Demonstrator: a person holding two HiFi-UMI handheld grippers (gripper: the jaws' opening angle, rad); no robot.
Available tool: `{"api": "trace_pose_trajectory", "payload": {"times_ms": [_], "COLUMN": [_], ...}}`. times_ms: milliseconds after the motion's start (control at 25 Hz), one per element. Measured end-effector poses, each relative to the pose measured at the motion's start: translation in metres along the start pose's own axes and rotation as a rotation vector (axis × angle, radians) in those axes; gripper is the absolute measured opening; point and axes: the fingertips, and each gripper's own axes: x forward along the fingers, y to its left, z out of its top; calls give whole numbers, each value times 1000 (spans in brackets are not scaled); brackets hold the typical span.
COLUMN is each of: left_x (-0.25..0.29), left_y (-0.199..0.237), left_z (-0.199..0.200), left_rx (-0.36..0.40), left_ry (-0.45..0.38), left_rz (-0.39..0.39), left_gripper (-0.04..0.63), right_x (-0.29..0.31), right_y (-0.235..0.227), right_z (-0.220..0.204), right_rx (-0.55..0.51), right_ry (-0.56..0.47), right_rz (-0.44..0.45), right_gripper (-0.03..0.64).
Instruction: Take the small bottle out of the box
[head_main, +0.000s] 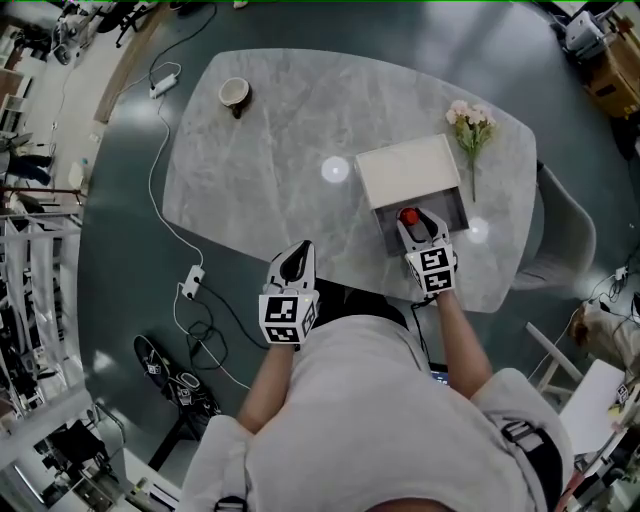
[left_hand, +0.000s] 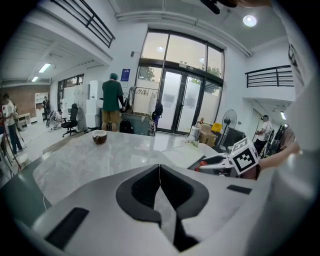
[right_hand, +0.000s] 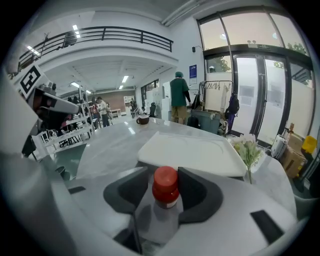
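Note:
A small clear bottle with a red cap (head_main: 409, 216) (right_hand: 165, 186) stands upright in the open white box (head_main: 457, 212), whose flat lid (head_main: 408, 170) (right_hand: 195, 152) lies behind it. My right gripper (head_main: 413, 224) (right_hand: 164, 175) is at the box with its jaws on either side of the bottle's cap; the dark pads (right_hand: 196, 192) stand slightly apart from it, so the gripper is open. My left gripper (head_main: 297, 262) (left_hand: 159, 168) hovers over the table's near edge, well left of the box, shut with nothing in it.
On the grey marble table (head_main: 270, 170) a brown cup (head_main: 234, 95) (left_hand: 99, 136) sits far left. A sprig of flowers (head_main: 471, 128) (right_hand: 248, 150) lies right of the box. A chair (head_main: 570, 235) stands at the table's right. A power strip and cables (head_main: 192, 281) lie on the floor at left.

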Motion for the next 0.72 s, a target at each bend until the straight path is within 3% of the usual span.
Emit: {"api": "trace_pose_trajectory", "payload": {"times_ms": [320, 720], "left_x": [-2, 12], "left_y": [5, -6], "left_z": [0, 12], "left_rx": [-5, 21], "left_ry": [-13, -21], "left_rz": [4, -65], "left_gripper": [25, 25], "right_x": [3, -16], "right_y": [-3, -4], "right_z": [-4, 23], "right_rx": [-18, 3], "right_ry": [1, -67], "right_rz": [-45, -86], "right_gripper": [156, 155]}}
